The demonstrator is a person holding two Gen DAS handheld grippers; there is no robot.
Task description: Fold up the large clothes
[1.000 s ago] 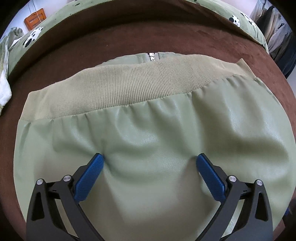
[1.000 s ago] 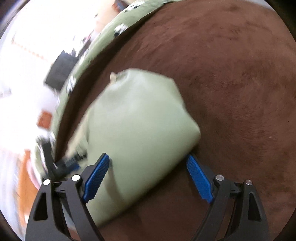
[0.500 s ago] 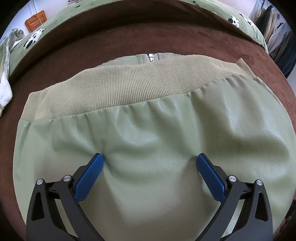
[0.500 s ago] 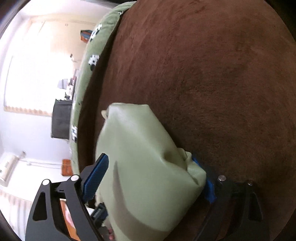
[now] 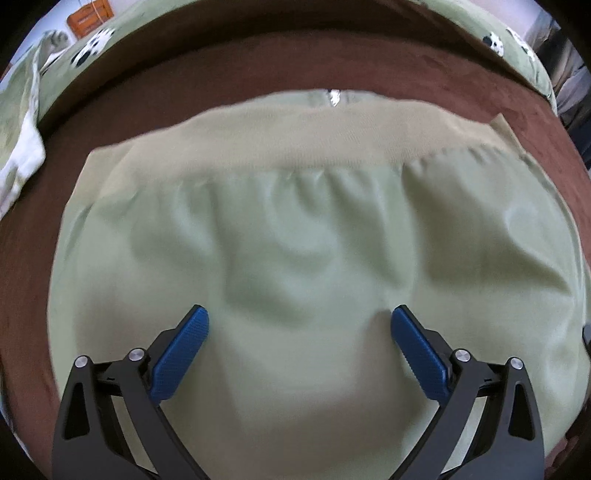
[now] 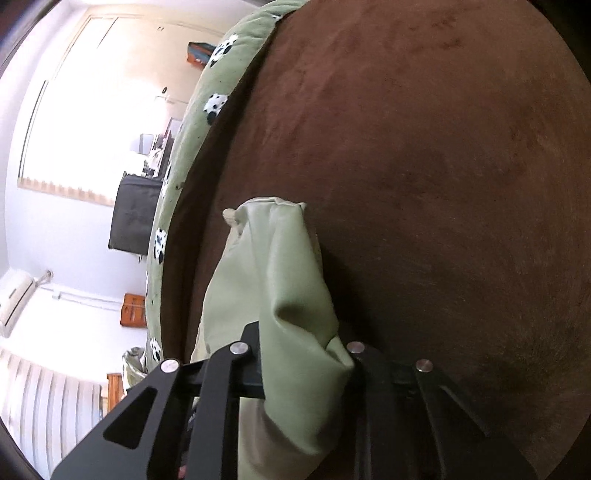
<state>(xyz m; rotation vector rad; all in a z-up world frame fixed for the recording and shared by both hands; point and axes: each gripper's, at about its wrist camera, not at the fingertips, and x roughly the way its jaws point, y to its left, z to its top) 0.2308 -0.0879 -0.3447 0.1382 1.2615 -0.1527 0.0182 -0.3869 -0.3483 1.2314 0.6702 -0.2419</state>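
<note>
A pale green jacket (image 5: 295, 229) with a ribbed hem band (image 5: 295, 136) and a zip end (image 5: 334, 98) lies spread on a brown blanket (image 5: 221, 62). My left gripper (image 5: 300, 321) stands open right above its smooth fabric, blue pads (image 5: 181, 354) wide apart with nothing pinched. In the right wrist view my right gripper (image 6: 301, 354) is closing, and its jaws clamp a bunched fold of the jacket (image 6: 280, 280), which stands up from the blanket (image 6: 424, 166). Its pads are hidden by the cloth.
A green quilt with panda prints (image 5: 88, 48) (image 6: 192, 122) borders the brown blanket. A white cloth (image 5: 22, 162) lies at the far left. An orange box (image 5: 86, 22), a dark case (image 6: 135, 214) and a window (image 6: 99, 96) are beyond the bed.
The right gripper went from open around the jacket's edge to clamped on a bunched fold, rolling as it did. The left gripper stayed open and rose slightly; the left view is now blurred.
</note>
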